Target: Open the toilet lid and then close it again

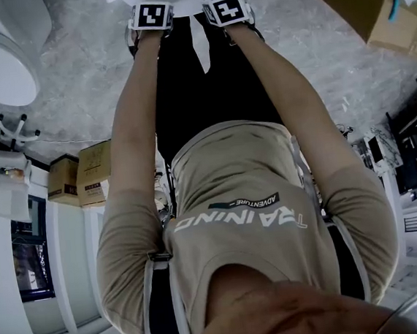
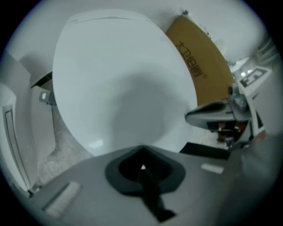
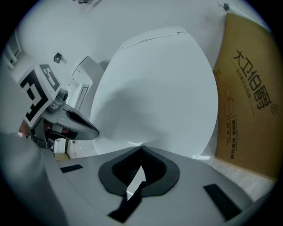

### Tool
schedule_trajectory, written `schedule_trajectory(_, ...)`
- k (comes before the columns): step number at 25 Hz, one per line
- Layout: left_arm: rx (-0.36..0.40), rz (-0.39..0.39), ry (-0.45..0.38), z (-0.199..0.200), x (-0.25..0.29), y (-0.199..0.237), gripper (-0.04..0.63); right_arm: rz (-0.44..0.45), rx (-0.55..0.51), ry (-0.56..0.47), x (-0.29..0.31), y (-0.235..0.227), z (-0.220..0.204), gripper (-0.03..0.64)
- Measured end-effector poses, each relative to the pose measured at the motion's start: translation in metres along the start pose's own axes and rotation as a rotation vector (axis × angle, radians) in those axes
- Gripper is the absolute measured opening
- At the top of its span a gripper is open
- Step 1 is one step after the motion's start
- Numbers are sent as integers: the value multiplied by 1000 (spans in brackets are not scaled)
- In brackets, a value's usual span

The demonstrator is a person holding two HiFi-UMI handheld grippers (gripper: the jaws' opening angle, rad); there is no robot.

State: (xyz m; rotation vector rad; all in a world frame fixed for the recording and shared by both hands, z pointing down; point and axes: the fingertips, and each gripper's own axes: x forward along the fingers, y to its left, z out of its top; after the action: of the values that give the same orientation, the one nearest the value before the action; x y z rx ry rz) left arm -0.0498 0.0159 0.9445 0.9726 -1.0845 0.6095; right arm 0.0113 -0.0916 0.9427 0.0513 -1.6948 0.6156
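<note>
**rigwatcher:** Where are you at with the lid job? Doesn't look like anything's lifted.

**me:** Yeah, I read this as the very start. The toilet lid (image 2: 124,79) looks to be lying down flat. It's a big white oval filling both gripper views, with the hinge end on the far side from me. Both grippers sit side by side at its near rim. The left gripper (image 2: 142,152) has its jaws pressed together with nothing in them, tips right at the lid's front edge. The right gripper (image 3: 141,149) is much the same. Its jaws are all but closed, just a thin slit with white showing through, and nothing pinched that I can make out.

**rigwatcher:** So what bites you from here?

**me:** Mostly slip. The lid looks like smooth, glossy plastic, and closed tips can only hook under the rim. If I lift at a bad angle they could skate off and the lid drops with a bang. I can't tell whether the tips are under the edge or just touching it, so that's my first check. Lifting unevenly with two grippers could also twist the hinge. There's a cardboard box (image 3: 247,92) standing just beside the toilet on the right, and I'd clip it if I swing wide. And on the way down, letting go early means a slam.
</note>
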Motion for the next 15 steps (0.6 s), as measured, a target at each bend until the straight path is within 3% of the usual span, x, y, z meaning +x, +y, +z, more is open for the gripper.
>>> schedule_trajectory(2,-18,-29,3,0,0,0,3,9,13,-17,0,4,-1,11)
schedule_trajectory(5,11,-35,-2,4,-3,3,2,74,55,-48,-10,14,4,11)
schedule_trajectory(8,40,-31,-34,5,-19,1,2,82,39,-47,-31,17,15,11)
schedule_trajectory(12,-11,-96,-149,7,-65,-13,3,50,-2,-74,-66,14,35,11)
schedule_trajectory(15,-27,-99,-256,15,-104,-14,3,41,1,-150,-97,18,59,11)
